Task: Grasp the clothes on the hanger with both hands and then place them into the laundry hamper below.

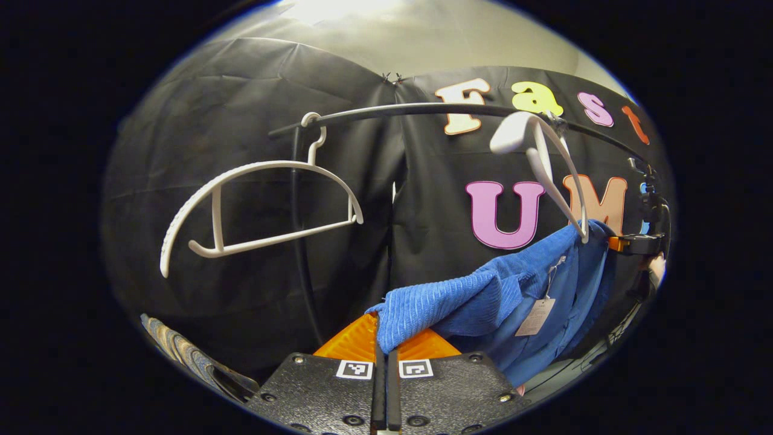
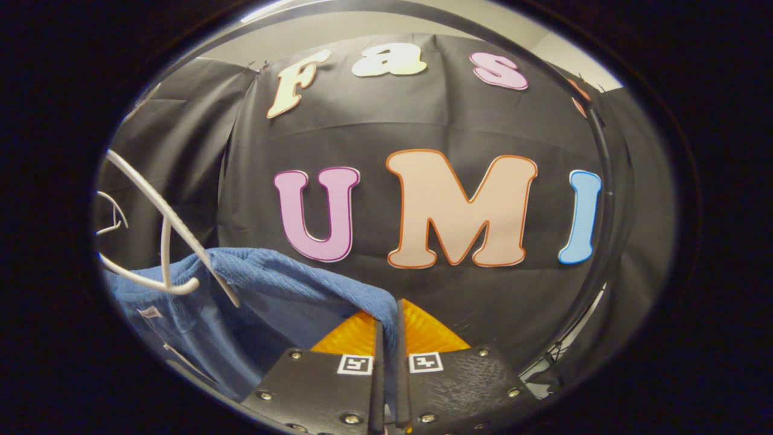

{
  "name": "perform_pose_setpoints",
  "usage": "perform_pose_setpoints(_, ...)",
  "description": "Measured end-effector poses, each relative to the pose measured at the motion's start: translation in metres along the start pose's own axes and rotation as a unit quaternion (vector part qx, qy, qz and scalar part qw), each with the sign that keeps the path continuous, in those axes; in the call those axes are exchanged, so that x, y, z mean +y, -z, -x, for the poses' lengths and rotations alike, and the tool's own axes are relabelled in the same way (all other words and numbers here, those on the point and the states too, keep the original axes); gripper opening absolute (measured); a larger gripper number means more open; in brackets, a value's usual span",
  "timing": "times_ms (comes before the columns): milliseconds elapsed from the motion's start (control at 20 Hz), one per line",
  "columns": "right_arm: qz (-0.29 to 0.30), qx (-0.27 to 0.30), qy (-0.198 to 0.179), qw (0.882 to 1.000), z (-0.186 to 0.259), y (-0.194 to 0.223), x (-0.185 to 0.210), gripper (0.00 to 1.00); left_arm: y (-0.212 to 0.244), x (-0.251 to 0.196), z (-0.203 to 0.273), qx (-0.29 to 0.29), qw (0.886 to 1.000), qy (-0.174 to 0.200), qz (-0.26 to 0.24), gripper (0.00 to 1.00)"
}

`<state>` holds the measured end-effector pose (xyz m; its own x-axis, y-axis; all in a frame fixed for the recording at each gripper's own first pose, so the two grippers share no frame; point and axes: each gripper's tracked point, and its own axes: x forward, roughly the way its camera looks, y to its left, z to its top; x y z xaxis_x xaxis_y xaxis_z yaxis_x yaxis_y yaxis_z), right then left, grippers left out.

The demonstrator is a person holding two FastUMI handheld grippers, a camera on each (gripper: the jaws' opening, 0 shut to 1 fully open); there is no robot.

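A blue ribbed garment [image 1: 483,293] with a paper tag hangs stretched between both grippers. My left gripper [image 1: 383,338] is shut on its left shoulder edge. My right gripper [image 2: 388,329] is shut on the other shoulder of the blue garment [image 2: 284,284]. A white hanger [image 1: 546,166] on the black rail [image 1: 423,110] still reaches into the garment's far end; in the right gripper view that white hanger [image 2: 166,241] crosses the cloth at the left. In the left gripper view the right gripper [image 1: 640,243] shows far right at the garment's end.
An empty white hanger [image 1: 253,208] hangs on the rail to the left. A striped woven rim [image 1: 187,356] shows at the lower left. A black upright pole [image 2: 607,211] stands at the right in the right gripper view.
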<state>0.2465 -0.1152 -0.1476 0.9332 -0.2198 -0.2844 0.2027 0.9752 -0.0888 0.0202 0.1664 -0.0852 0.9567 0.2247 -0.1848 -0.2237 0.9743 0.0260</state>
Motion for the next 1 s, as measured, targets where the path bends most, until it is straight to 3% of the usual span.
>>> perform_pose_setpoints(200,0.009,0.02,0.001,1.0,0.004,0.023,-0.005,0.07,0.012,-0.008,-0.003,0.012,1.0,0.005,-0.01,0.02)
perform_pose_setpoints(500,0.017,0.059,-0.027,0.998,0.02,0.067,0.007,0.08,0.035,-0.029,-0.006,0.033,0.999,0.03,-0.027,0.02)
perform_pose_setpoints(600,0.021,0.068,-0.038,0.997,0.029,0.078,0.015,0.12,0.042,-0.044,-0.004,0.038,0.998,0.048,-0.032,0.02)
perform_pose_setpoints(650,0.023,0.069,-0.044,0.996,0.034,0.081,0.019,0.08,0.046,-0.052,-0.005,0.04,0.997,0.059,-0.034,0.02)
perform_pose_setpoints(1000,0.02,0.07,-0.11,0.991,0.072,0.077,0.066,0.07,0.056,-0.133,-0.01,0.034,0.986,0.152,-0.064,0.02)
